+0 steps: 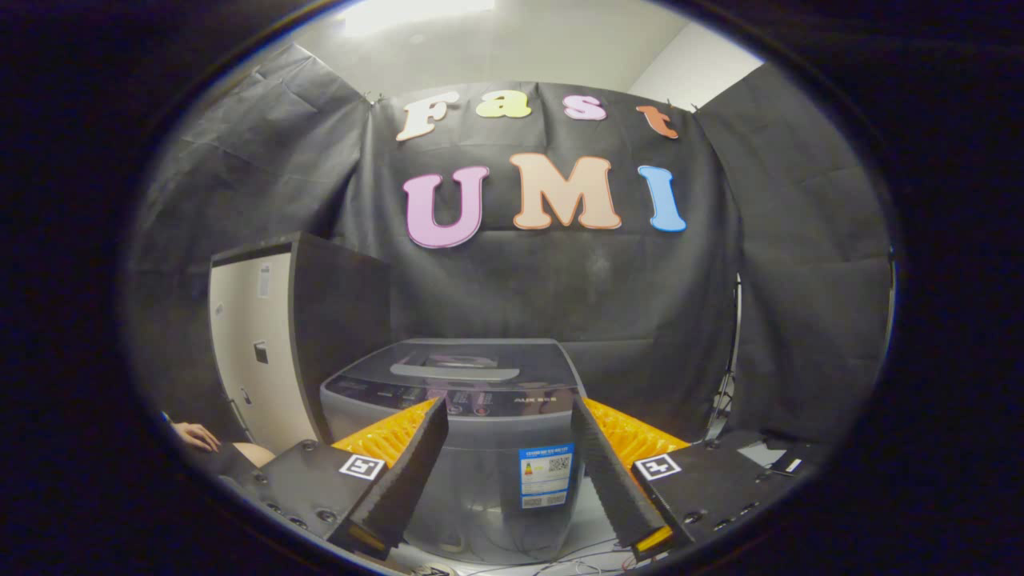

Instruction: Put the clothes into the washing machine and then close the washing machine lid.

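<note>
The tongs (510,416) are held level and aimed straight at the washing machine (480,448), with the camera set a little above the machine's top, so that the lid is seen at a shallow slant. Of the person, a hand (194,436) is seen resting low beside the left finger's mount, near a pale cabinet (256,352).

The fingers (408,472) are spread wide apart and nothing is gripped or touched by them. The front of the washing machine is framed between them, with its control panel (456,398) just beyond the tips and a blue label (546,476) on its front wall seen in the gap. How far the tips stand from the machine cannot be told.

The lid (460,364) is seen lying flat and closed on the machine's top, with a long handle (454,372) across it. No clothes can be made out around the machine.

The cabinet stands close beside the machine on the left, its dark side panel rising above the lid's height, so little room is left on that flank. To the right of the machine a stretch of open room is left before the black cloth wall (640,304), where a thin stand or cable (732,376) is seen hanging. Behind the machine the cloth wall is close. Loose wires (560,560) are seen on the floor at the machine's foot.
</note>
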The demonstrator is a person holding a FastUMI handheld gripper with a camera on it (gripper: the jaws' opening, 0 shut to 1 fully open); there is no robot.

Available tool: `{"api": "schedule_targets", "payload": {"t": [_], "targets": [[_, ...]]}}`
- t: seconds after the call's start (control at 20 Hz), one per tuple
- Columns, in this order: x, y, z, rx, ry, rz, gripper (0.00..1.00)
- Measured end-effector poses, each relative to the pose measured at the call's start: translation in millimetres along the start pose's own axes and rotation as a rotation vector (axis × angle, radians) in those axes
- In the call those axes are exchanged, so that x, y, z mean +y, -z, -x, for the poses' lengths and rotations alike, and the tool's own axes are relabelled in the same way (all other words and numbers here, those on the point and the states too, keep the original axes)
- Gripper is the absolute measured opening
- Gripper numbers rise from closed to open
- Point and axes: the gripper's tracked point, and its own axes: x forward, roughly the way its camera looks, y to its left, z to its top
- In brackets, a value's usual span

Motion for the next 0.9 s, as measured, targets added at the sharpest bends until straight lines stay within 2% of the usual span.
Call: {"api": "schedule_targets", "payload": {"t": [0.25, 0.65, 0.9], "targets": [[-8.0, 23.4, -2.0, 0.088, 0.007, -0.022, 0.97], [-9.2, 18.0, 0.5, 0.074, 0.013, -0.043, 0.97], [-1.1, 25.2, 3.1, 0.106, -0.021, -0.05, 0.97]]}}
